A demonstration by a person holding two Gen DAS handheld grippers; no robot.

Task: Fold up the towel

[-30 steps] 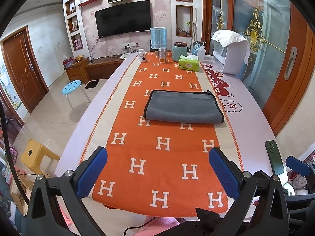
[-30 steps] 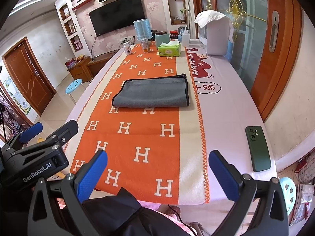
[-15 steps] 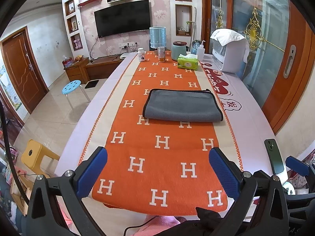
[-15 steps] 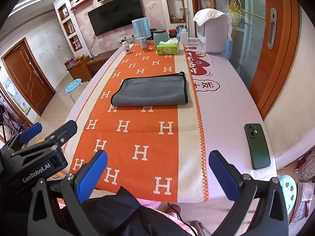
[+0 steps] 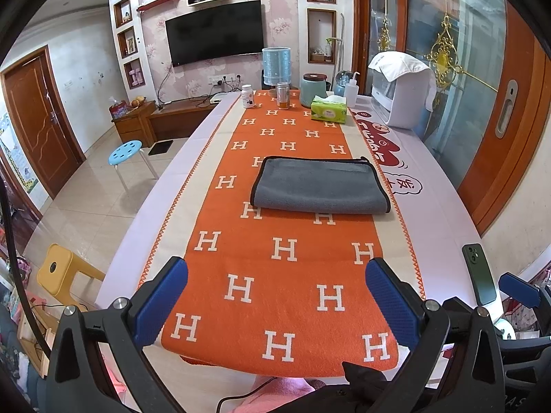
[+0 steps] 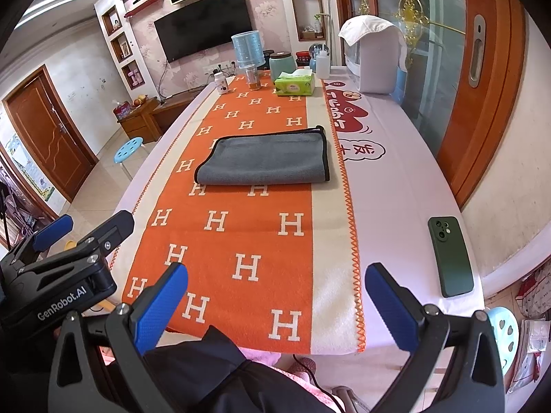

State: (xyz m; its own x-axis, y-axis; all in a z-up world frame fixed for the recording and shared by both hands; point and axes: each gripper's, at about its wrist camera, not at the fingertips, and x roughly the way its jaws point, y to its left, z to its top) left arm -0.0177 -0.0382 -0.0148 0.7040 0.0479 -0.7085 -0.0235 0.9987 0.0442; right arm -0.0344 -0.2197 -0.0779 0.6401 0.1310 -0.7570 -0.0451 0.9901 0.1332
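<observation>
A grey towel with black trim [image 5: 320, 186] lies folded flat on the orange H-pattern runner [image 5: 286, 275], mid-table; it also shows in the right wrist view [image 6: 265, 161]. My left gripper [image 5: 277, 292] is open and empty, held near the table's front edge, well short of the towel. My right gripper [image 6: 275, 296] is open and empty too, at the front edge. The left gripper's body [image 6: 58, 268] shows at the left of the right wrist view.
A dark green phone [image 6: 449, 256] lies on the white cloth at the front right. A green tissue box [image 5: 329, 112], jars, bottles and a white appliance [image 5: 401, 93] stand at the far end. Stools [image 5: 129, 149] stand on the floor left.
Both grippers have drawn back slightly from the table, so the towel sits a little farther away. Both stay open. The towel has not moved.
</observation>
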